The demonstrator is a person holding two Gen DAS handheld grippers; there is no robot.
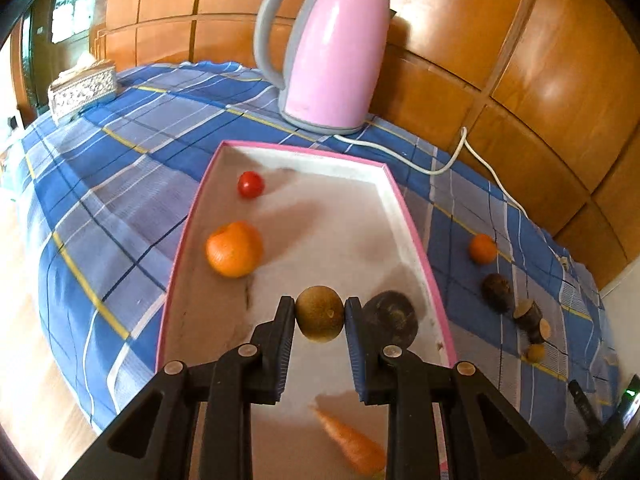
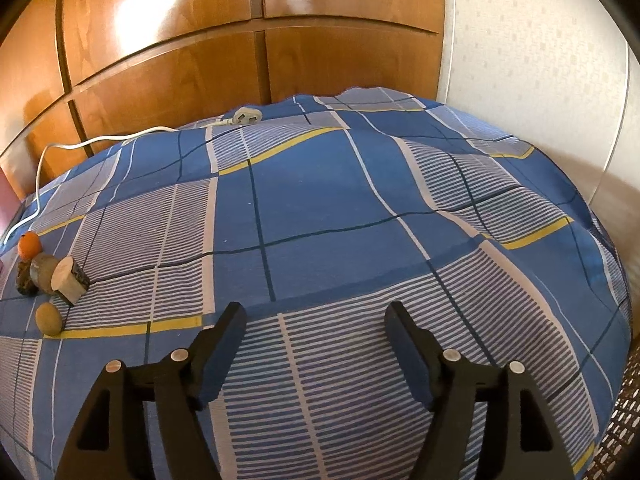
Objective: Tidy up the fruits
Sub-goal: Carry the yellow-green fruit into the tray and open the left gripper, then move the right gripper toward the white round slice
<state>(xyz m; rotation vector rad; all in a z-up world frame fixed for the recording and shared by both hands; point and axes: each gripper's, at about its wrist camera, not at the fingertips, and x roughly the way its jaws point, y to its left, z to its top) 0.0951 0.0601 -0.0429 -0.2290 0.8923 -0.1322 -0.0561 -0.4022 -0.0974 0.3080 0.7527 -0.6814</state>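
My left fingers [image 1: 320,314] pinch a small brown-green round fruit [image 1: 320,312], one pad on each flank, holding it above the near half of the pink-rimmed tray [image 1: 416,236]. The fruit is close to a ball, so it has no real long axis; a small nub on it faces my camera. Just right of it a dark round fruit [image 1: 394,316] lies on the tray floor close to the right rim. An orange [image 1: 234,249] lies near the left rim, a red tomato [image 1: 251,184] farther back on the same side, and a carrot [image 1: 352,444] lies beneath my fingers, its tip pointing up-left toward the tray's middle. The middle and far right of the tray floor are bare. Behind the far rim stands a pink kettle [image 1: 332,52], its white cord [image 1: 448,164] trailing right along the desk's back edge.

My right fingers [image 2: 316,320] are spread wide with nothing between them, over the blue checked cloth [image 2: 320,208]. To their left a cluster waits: a small orange [image 2: 29,245], dark lumps, a cut piece [image 2: 68,278] with its pale face turned up-left, and a tan round fruit [image 2: 49,319]. The cloth drops away at the right edge.
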